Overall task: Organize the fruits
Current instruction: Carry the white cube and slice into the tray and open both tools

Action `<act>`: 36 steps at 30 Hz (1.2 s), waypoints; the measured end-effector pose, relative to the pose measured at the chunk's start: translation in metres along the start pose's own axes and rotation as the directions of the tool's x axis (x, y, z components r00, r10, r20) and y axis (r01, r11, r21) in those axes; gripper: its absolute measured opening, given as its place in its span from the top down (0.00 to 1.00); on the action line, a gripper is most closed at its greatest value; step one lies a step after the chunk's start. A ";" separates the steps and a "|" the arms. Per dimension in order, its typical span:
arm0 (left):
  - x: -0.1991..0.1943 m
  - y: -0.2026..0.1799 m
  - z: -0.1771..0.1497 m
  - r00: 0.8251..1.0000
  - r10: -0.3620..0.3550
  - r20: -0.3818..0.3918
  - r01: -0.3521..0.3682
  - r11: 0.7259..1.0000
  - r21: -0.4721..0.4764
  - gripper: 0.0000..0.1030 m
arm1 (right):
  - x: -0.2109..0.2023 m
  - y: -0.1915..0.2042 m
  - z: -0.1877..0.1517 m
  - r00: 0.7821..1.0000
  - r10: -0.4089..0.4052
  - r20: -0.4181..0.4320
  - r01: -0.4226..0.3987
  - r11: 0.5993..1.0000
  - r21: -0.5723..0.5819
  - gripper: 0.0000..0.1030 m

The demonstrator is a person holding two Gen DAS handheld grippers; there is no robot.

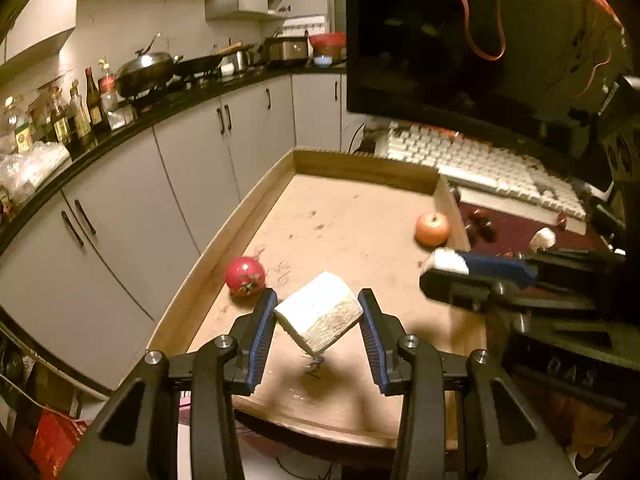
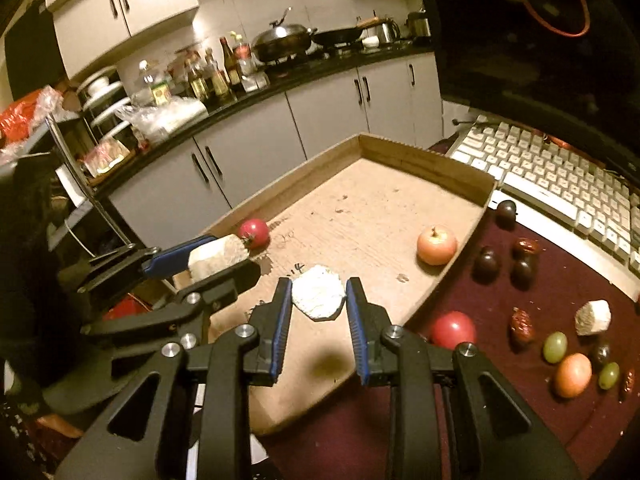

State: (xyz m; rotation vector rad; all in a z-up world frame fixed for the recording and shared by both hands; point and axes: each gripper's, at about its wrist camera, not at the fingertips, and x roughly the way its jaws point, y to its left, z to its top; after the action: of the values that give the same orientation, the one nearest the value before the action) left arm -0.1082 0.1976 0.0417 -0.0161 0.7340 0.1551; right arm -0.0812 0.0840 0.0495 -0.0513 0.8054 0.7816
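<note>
Right wrist view: each hand-held gripper (image 2: 318,302) grasps a white chunk (image 2: 318,297) above the tray (image 2: 424,164).

Dim, warm yellow-brown indoor light throughout. Brightest on the white wall (image 1: 132,28) above the counter, lit from under the cabinets. Soft dark shadows on the wooden tray (image 1: 340,216) beneath both tools. Strong fisheye bending of straight lines, black vignette in the corners. Slight motion blur, grainy detail, monitor (image 1: 460,40) nearly black.
</note>
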 end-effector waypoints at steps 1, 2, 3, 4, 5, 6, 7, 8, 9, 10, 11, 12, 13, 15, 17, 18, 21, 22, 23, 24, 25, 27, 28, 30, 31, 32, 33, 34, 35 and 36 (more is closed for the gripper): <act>0.004 0.000 0.000 1.000 0.007 -0.005 -0.007 1.000 0.005 0.60 | 0.004 -0.002 0.001 1.000 -0.003 -0.008 0.003 1.000 0.010 0.72; 0.008 0.000 0.000 1.000 0.022 -0.015 -0.022 1.000 0.012 0.60 | 0.009 -0.005 0.003 1.000 -0.011 -0.012 0.011 1.000 0.021 0.72; 0.011 0.000 0.000 0.999 0.031 -0.023 -0.031 0.999 0.017 0.60 | 0.015 -0.007 0.005 1.000 -0.027 -0.013 0.027 0.999 0.025 0.72; 0.012 0.000 0.000 0.999 0.033 -0.024 -0.032 0.999 0.020 0.60 | 0.019 -0.009 0.008 0.999 -0.038 -0.018 0.039 0.999 0.027 0.72; 0.015 -0.001 0.000 0.999 0.039 -0.027 -0.038 0.999 0.026 0.60 | 0.026 -0.012 0.011 0.998 -0.048 -0.033 0.049 0.998 0.035 0.72; 0.017 -0.002 0.000 0.998 0.050 -0.031 -0.049 0.998 0.032 0.60 | 0.032 -0.016 0.015 0.998 -0.052 -0.045 0.054 0.997 0.049 0.72; 0.019 -0.002 0.000 0.998 0.056 -0.034 -0.055 0.998 0.034 0.60 | 0.038 -0.020 0.017 0.997 -0.054 -0.056 0.057 0.997 0.060 0.72; 0.022 -0.002 0.000 0.997 0.066 -0.043 -0.064 0.997 0.033 0.60 | 0.042 -0.023 0.018 0.996 -0.056 -0.067 0.060 0.996 0.067 0.72; 0.025 -0.002 0.000 0.996 0.072 -0.053 -0.071 0.997 0.032 0.60 | 0.048 -0.026 0.020 0.995 -0.059 -0.081 0.065 0.995 0.077 0.72; 0.027 -0.002 0.001 0.995 0.081 -0.061 -0.079 0.996 0.031 0.60 | 0.053 -0.028 0.020 0.994 -0.059 -0.094 0.068 0.994 0.089 0.72; 0.029 -0.001 0.001 0.993 0.093 -0.069 -0.090 0.995 0.033 0.60 | 0.057 -0.029 0.021 0.993 -0.058 -0.103 0.068 0.993 0.096 0.72; 0.032 0.000 0.002 0.991 0.110 -0.082 -0.108 0.994 0.030 0.60 | 0.059 -0.031 0.021 0.992 -0.058 -0.111 0.069 0.992 0.101 0.72; 0.034 0.001 0.003 0.989 0.119 -0.092 -0.117 0.993 0.024 0.60 | 0.062 -0.032 0.021 0.991 -0.058 -0.119 0.072 0.991 0.109 0.72; 0.039 0.001 0.004 0.983 0.142 -0.113 -0.142 0.990 0.015 0.60 | 0.064 -0.033 0.022 0.991 -0.056 -0.126 0.070 0.991 0.113 0.72; 0.043 0.001 0.004 0.977 0.163 -0.137 -0.165 0.986 0.002 0.60 | 0.066 -0.032 0.023 0.988 -0.068 -0.138 0.083 0.991 0.103 0.72; 0.045 0.001 0.004 0.974 0.169 -0.151 -0.173 0.985 -0.008 0.59 | 0.066 -0.031 0.023 0.988 -0.069 -0.141 0.084 0.991 0.105 0.72; 0.048 0.001 0.004 0.965 0.190 -0.178 -0.199 0.979 -0.033 0.59 | 0.067 -0.032 0.024 0.985 -0.062 -0.161 0.082 0.989 0.124 0.72; 0.048 0.001 0.004 0.963 0.198 -0.182 -0.209 0.977 -0.041 0.59 | 0.066 -0.032 0.023 0.985 -0.048 -0.167 0.070 0.989 0.130 0.72; 0.047 0.000 0.004 0.961 0.206 -0.184 -0.218 0.975 -0.046 0.54 | 0.066 -0.032 0.023 0.984 -0.035 -0.172 0.059 0.989 0.134 0.71; 0.046 -0.002 0.005 0.959 0.215 -0.183 -0.227 0.973 -0.046 0.51 | 0.065 -0.032 0.023 0.984 -0.021 -0.179 0.047 0.989 0.140 0.71; 0.044 -0.003 0.005 0.958 0.224 -0.182 -0.236 0.971 -0.047 0.42 | 0.062 -0.033 0.022 0.983 -0.001 -0.186 0.029 0.989 0.148 0.71; 0.035 -0.007 0.008 0.960 0.230 -0.161 -0.241 0.969 -0.051 0.36 | 0.057 -0.033 0.021 0.982 0.020 -0.189 0.011 0.987 0.163 0.71; 0.031 -0.010 0.010 0.961 0.233 -0.148 -0.243 0.969 -0.050 0.35 | 0.051 -0.037 0.020 0.982 0.035 -0.183 -0.001 0.984 0.181 0.68; 0.020 -0.018 0.014 0.963 0.243 -0.117 -0.250 0.967 -0.042 0.30 | 0.037 -0.044 0.019 0.987 0.054 -0.150 -0.022 0.978 0.207 0.62; 0.016 -0.022 0.017 0.964 0.245 -0.103 -0.250 0.968 -0.038 0.28 | 0.027 -0.048 0.019 0.991 0.054 -0.121 -0.027 0.976 0.217 0.61; 0.011 -0.028 0.019 0.966 0.244 -0.086 -0.247 0.968 -0.031 0.27 | 0.019 -0.051 0.019 0.994 0.051 -0.098 -0.028 0.974 0.223 0.61; 0.006 -0.034 0.021 0.968 0.241 -0.071 -0.244 0.970 -0.024 0.27 | 0.008 -0.056 0.019 0.996 0.045 -0.075 -0.027 0.973 0.228 0.61; 0.002 -0.039 0.023 0.969 0.238 -0.058 -0.240 0.971 -0.017 0.27 | -0.003 -0.060 0.019 0.998 0.038 -0.050 -0.025 0.972 0.234 0.61; -0.002 -0.046 0.025 0.972 0.231 -0.043 -0.232 0.973 -0.009 0.27 | -0.015 -0.066 0.019 0.999 0.027 -0.024 -0.020 0.970 0.243 0.61; -0.005 -0.052 0.026 0.974 0.223 -0.035 -0.223 0.975 -0.005 0.27 | -0.030 -0.074 0.017 1.000 0.010 0.008 -0.011 0.967 0.253 0.61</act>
State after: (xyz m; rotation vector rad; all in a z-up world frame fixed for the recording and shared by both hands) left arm -0.0866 0.1478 0.0621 0.0558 0.7681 0.3736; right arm -0.0360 0.0180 0.0636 0.1845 0.8939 0.6831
